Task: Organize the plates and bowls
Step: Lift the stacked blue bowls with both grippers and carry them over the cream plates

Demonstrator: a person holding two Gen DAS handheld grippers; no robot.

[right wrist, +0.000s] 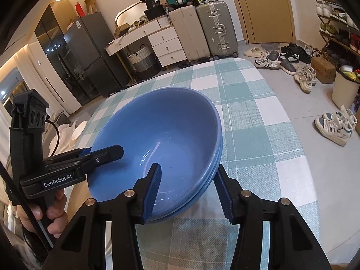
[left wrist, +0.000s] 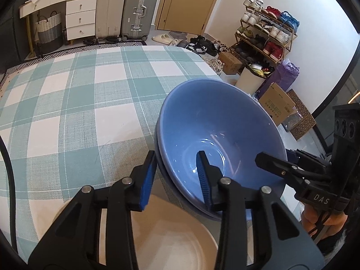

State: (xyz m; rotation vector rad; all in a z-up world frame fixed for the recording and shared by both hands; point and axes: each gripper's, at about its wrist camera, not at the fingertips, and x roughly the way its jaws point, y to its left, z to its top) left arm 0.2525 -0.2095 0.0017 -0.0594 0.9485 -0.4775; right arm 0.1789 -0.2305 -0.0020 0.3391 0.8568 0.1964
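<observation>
A stack of blue bowls (left wrist: 216, 121) sits on the checked tablecloth (left wrist: 78, 103); it also shows in the right wrist view (right wrist: 162, 130). My left gripper (left wrist: 177, 177) is open, one finger outside the stack's rim and one inside the top bowl. My right gripper (right wrist: 189, 189) is open and straddles the opposite rim the same way. A cream plate (left wrist: 175, 240) lies under my left gripper, beside the stack. Each gripper shows in the other's view: the right gripper (left wrist: 270, 159), the left gripper (right wrist: 108, 151).
The tablecloth (right wrist: 258, 135) stretches beyond the bowls. The table edge is close on the right (left wrist: 225, 76). On the floor stand a white bin (left wrist: 249, 78), cardboard boxes (left wrist: 279, 105), a shoe rack (left wrist: 265, 33) and suitcases (left wrist: 126, 9).
</observation>
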